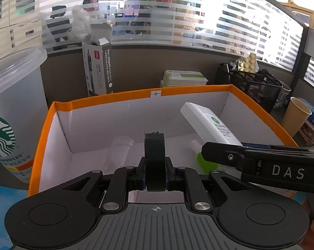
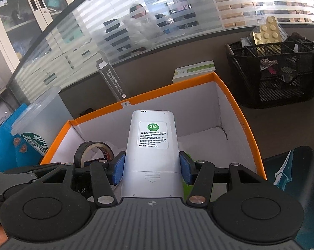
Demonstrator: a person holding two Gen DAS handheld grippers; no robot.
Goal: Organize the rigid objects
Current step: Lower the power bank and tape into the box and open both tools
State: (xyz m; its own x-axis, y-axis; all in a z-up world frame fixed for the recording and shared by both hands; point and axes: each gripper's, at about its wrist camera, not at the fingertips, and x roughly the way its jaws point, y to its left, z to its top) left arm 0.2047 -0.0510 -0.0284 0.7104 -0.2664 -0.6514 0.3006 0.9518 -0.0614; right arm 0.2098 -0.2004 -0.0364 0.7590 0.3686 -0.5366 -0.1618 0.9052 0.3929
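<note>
My left gripper point(image 1: 154, 179) is shut on a black tape roll point(image 1: 154, 158), held edge-on over the orange-rimmed white box point(image 1: 94, 102). The roll also shows in the right wrist view point(image 2: 94, 153). My right gripper point(image 2: 152, 167) is shut on a white remote control point(image 2: 151, 145) with a green 26°C sticker, held over the same box point(image 2: 229, 95). The remote also shows in the left wrist view point(image 1: 209, 123), with the right gripper point(image 1: 250, 158) coming in from the right. A clear small bottle point(image 1: 120, 152) and a green-and-white item point(image 1: 200, 156) lie on the box floor.
A Starbucks plastic cup point(image 1: 9, 116) stands left of the box. Behind it stand an open grey product box point(image 1: 97, 66) and flat green-white cartons point(image 1: 184, 78). A black mesh organiser point(image 2: 275, 70) with a yellow brick stands at the right, beside a paper cup point(image 1: 296, 116).
</note>
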